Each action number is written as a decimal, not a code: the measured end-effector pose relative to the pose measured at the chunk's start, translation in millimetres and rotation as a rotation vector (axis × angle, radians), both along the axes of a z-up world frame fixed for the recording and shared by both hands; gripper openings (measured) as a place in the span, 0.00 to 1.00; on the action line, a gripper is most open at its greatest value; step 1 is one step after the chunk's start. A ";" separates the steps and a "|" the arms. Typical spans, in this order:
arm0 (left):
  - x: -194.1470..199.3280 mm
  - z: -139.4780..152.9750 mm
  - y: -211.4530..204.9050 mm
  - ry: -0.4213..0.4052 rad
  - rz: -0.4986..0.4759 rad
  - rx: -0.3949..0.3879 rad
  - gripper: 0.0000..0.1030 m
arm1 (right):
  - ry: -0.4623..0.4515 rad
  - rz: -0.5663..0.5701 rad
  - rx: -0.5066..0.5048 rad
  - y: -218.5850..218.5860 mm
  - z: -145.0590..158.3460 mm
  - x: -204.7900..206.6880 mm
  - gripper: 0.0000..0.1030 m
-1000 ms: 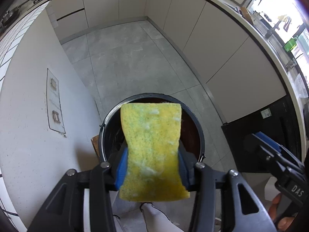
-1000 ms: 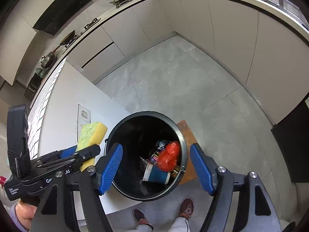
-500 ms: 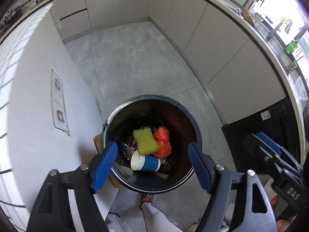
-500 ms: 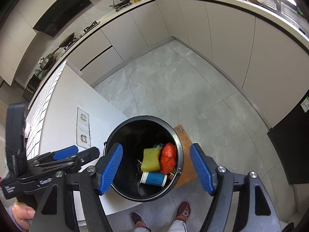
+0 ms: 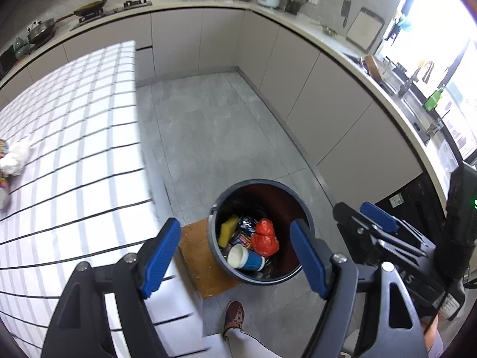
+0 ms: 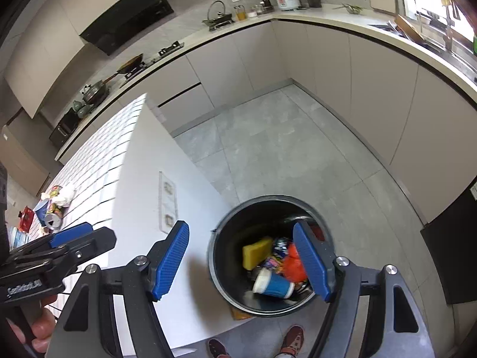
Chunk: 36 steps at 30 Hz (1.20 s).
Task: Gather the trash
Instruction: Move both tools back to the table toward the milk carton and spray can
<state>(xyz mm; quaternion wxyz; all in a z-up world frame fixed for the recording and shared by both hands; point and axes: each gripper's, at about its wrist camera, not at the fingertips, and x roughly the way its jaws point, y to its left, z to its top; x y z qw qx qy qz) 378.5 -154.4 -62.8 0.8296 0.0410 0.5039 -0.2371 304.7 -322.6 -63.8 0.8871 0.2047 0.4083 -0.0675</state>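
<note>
A black round bin (image 5: 304, 211) (image 6: 220, 232) stands on the floor beside the white tiled counter (image 5: 68, 155) (image 6: 143, 179). Inside lie a yellow sponge (image 5: 227, 230) (image 6: 257, 252), a red bag (image 5: 265, 237) (image 6: 293, 264), a blue paper cup (image 5: 246, 259) (image 6: 272, 283) and snack wrappers. My left gripper (image 5: 235, 253) hangs open and empty high above the bin. My right gripper (image 6: 241, 264) is open and empty too, over the bin's near edge. More trash sits on the counter: a crumpled white tissue (image 5: 13, 158) and a can (image 6: 53, 219).
A wooden board (image 5: 199, 256) lies under the bin by the counter's corner. A person's shoes (image 6: 293, 340) stand near the bin. Grey cabinets (image 5: 328, 95) line the far and right walls around the tiled floor (image 5: 208, 137). A dark appliance front (image 6: 453, 244) is at right.
My left gripper opened and the yellow sponge fell into the bin. Both grippers then rose and pulled back, so the bin looks smaller and the counter top has come into view.
</note>
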 end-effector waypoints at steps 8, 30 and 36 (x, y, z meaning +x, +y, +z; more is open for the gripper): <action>-1.6 18.6 88.7 -0.040 0.071 -0.019 0.75 | -0.076 0.070 -0.007 88.4 36.7 9.5 0.72; 32.0 -1.6 378.8 -0.042 0.506 0.042 0.75 | -0.116 0.333 -0.002 338.8 44.6 81.7 0.72; 52.3 -5.8 385.6 -0.039 0.569 0.034 0.75 | -0.117 0.418 -0.023 353.3 46.8 107.7 0.72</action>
